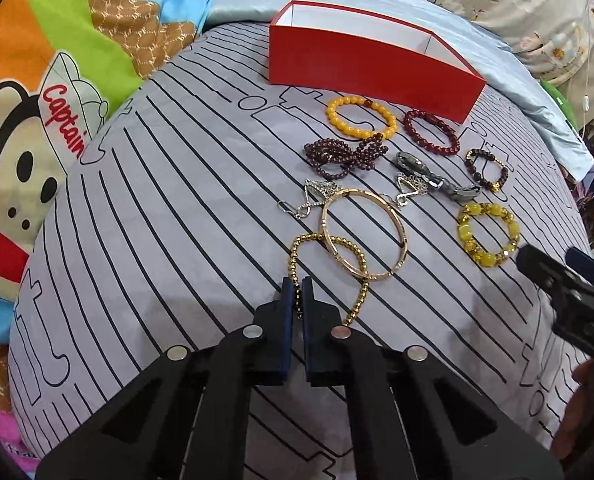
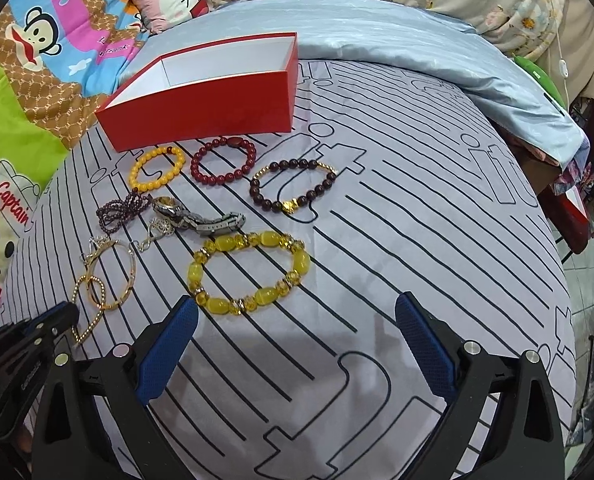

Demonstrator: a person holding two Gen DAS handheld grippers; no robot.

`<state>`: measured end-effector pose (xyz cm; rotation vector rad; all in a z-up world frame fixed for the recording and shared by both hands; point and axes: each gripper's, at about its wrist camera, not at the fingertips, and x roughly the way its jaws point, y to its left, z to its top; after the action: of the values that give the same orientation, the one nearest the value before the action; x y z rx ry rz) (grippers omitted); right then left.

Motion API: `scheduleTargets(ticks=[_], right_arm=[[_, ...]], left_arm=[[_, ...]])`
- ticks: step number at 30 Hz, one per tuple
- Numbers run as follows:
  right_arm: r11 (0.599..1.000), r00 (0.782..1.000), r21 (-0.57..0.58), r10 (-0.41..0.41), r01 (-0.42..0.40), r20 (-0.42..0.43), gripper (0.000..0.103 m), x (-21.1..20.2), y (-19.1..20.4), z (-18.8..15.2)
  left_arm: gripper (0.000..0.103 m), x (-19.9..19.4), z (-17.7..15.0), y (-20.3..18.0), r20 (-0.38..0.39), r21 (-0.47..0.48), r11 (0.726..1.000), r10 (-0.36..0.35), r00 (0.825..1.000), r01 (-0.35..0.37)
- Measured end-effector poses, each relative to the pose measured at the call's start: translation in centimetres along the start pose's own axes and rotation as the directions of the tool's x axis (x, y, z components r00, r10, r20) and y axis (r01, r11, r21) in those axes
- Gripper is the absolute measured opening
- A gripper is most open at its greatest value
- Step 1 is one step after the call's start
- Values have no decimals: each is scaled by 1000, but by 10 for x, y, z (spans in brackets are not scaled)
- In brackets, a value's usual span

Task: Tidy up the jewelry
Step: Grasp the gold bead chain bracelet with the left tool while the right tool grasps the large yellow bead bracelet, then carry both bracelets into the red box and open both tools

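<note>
Lying across a grey, black-lined quilt (image 2: 377, 240), ten pieces of jewelry in all, with one red box (image 2: 201, 108) standing open and white-lined at the far edge, nothing seen inside it

Going left to right in the right wrist view:
- one gold bead chain (image 1: 329, 276), nearest the left gripper (image 1: 297, 284), jaws pinched shut on the near side of its loop, beads squeezed between the blue pads (image 1: 287, 304)
- one plain gold bangle (image 1: 363, 236), overlapping the far end of that chain
- two silver chain pieces (image 1: 309, 200), one at each side of the bangle's far rim
- one dark purple strand of small beads (image 1: 345, 156), bunched in several loops
- one orange-yellow bead bracelet (image 2: 157, 172), just in front of the box
- one silver wristwatch (image 2: 197, 216), lying on its side beside the purple strand
- one dark red bead bracelet (image 2: 223, 162), beside the orange one, close to the box wall
- one large yellow stone bracelet (image 2: 249, 276), directly ahead of the right gripper (image 2: 297, 312)
- one dark brown bead bracelet with gold spacers (image 2: 293, 188), farthest right

Right gripper: jaws spread wide, nothing between them, left blue pad (image 2: 169, 352) close to the yellow stone bracelet's near edge but apart from it

One cartoon monkey bedsheet (image 1: 25, 128) off to the left, one pale blue cover (image 2: 417, 40) behind
</note>
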<state>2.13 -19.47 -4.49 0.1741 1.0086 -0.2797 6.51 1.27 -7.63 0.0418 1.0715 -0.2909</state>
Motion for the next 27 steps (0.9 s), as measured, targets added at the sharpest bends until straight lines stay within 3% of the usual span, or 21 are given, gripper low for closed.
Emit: scheduleTargets(ticks=[9, 13, 17, 20, 27], right_arm=[[1000, 1000, -11, 4, -4, -25, 73, 22, 9, 12], [1000, 998, -2, 29, -29, -60, 54, 32, 8, 11], [999, 999, -34, 26, -27, -42, 24, 29, 12, 7], [999, 998, -35, 39, -41, -47, 9, 27, 12, 6], [998, 997, -24, 61, -62, -37, 9, 12, 3, 0]], left_arm=[[4, -10, -2, 6, -18, -16, 1000, -21, 1000, 21], [4, -18, -3, 6, -16, -14, 999, -33, 999, 33], [3, -27, 0, 3, 8, -7, 999, -43, 999, 43], [3, -31, 2, 0, 15, -3, 999, -48, 999, 49], [3, -46, 5, -3, 47, 1, 999, -47, 998, 47]])
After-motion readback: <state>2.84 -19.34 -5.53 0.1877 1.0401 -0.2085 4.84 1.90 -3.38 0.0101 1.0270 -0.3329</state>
